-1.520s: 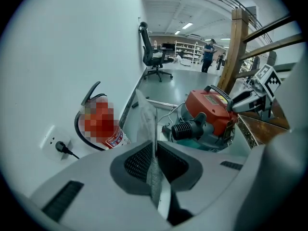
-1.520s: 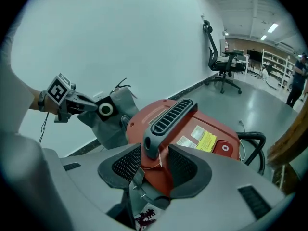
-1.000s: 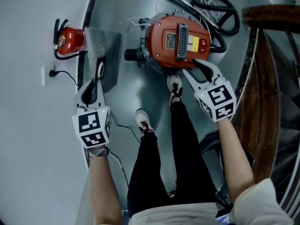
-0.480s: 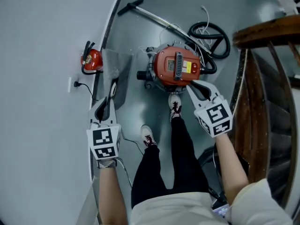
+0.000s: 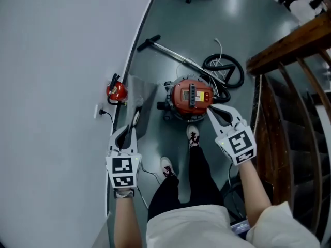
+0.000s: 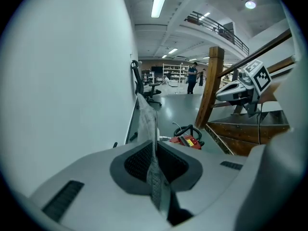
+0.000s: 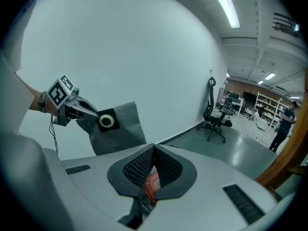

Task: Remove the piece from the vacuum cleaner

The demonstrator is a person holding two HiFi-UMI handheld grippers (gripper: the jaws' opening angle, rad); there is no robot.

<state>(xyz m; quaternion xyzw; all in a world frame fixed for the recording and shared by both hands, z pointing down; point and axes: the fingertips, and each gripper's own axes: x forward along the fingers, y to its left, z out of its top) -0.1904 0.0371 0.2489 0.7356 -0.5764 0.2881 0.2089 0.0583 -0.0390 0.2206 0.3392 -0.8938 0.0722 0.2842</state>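
Note:
The red canister vacuum cleaner [image 5: 192, 98] stands on the floor below me and also shows far off in the left gripper view as the vacuum [image 6: 187, 141]. My left gripper [image 5: 135, 117] is shut on a grey dust bag [image 5: 141, 98]. The cloth of the bag [image 6: 153, 174] is pinched between the pads, and the bag [image 7: 118, 124] hangs with its round collar showing. My right gripper [image 5: 212, 110] hovers over the vacuum's near side. Its jaws have just been closing and now meet with nothing between them; the right gripper [image 7: 152, 150] is shut.
A black hose coil [image 5: 223, 71] and a metal wand [image 5: 170, 53] lie behind the vacuum. A red fire extinguisher [image 5: 117, 91] stands by the white wall [image 5: 62, 76]. Wooden stair rails [image 5: 282, 56] run along the right. My feet [image 5: 193, 135] are just before the vacuum.
Both grippers have risen well above the floor, so the vacuum looks smaller and farther. The bag has come up with the left gripper.

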